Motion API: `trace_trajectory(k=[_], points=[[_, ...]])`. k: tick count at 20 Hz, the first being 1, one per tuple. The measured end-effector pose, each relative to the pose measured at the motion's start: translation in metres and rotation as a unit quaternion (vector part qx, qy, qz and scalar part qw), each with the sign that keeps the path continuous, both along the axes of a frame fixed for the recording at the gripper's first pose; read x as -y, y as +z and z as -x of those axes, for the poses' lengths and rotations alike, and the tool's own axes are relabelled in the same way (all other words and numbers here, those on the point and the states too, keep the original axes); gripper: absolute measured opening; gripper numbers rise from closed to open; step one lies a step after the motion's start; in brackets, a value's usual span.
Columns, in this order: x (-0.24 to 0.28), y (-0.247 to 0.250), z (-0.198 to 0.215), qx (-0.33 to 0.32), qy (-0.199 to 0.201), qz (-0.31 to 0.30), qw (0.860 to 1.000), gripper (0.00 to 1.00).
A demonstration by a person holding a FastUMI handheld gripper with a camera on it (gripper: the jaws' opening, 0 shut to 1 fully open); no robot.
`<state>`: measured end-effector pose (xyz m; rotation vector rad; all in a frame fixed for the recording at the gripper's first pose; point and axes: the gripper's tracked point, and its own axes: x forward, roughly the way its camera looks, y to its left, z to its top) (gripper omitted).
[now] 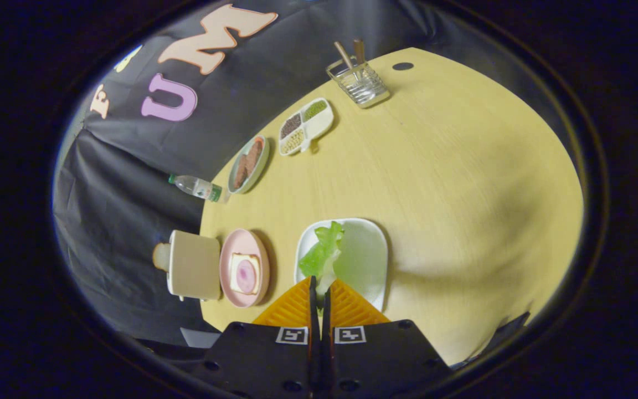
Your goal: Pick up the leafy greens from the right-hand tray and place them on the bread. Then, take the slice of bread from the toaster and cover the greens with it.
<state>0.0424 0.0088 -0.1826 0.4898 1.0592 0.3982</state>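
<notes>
My gripper [319, 288] is shut on the stem end of the leafy greens [323, 252], both fingers pressing on it. The light green leaf hangs out ahead of the fingertips, over the white tray [366, 260]. Beside that tray lies a pink plate [244, 238] with a slice of bread [237, 263] topped by a round pink slice of meat [246, 275]. Beyond the pink plate stands the cream toaster [193, 265], with a bread slice [160, 256] poking out of its slot.
Farther along the yellow wooden table [463, 183] are a plate of brown food [248, 163], a divided white dish of beans and grains [305, 126], a plastic bottle [196, 187] and a metal utensil rack [359, 82] holding chopsticks.
</notes>
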Motion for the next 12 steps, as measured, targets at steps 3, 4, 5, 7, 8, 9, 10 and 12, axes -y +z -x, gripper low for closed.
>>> trace_trajectory(k=[3,4,5,7,8,9,10,12], points=[[-0.022,0.028,0.003,0.015,0.000,-0.032,0.999,0.04],[-0.031,0.039,0.004,0.021,0.004,-0.043,0.999,0.04],[-0.041,0.048,0.007,0.024,0.009,-0.054,0.998,0.04],[-0.066,0.063,0.010,0.027,0.018,-0.085,0.996,0.04],[-0.077,0.068,0.014,0.025,0.023,-0.099,0.995,0.03],[-0.090,0.073,0.016,0.024,0.029,-0.111,0.993,0.03],[-0.102,0.076,0.020,0.024,0.038,-0.119,0.992,0.03],[-0.124,0.078,0.025,0.025,0.056,-0.130,0.990,0.03]])
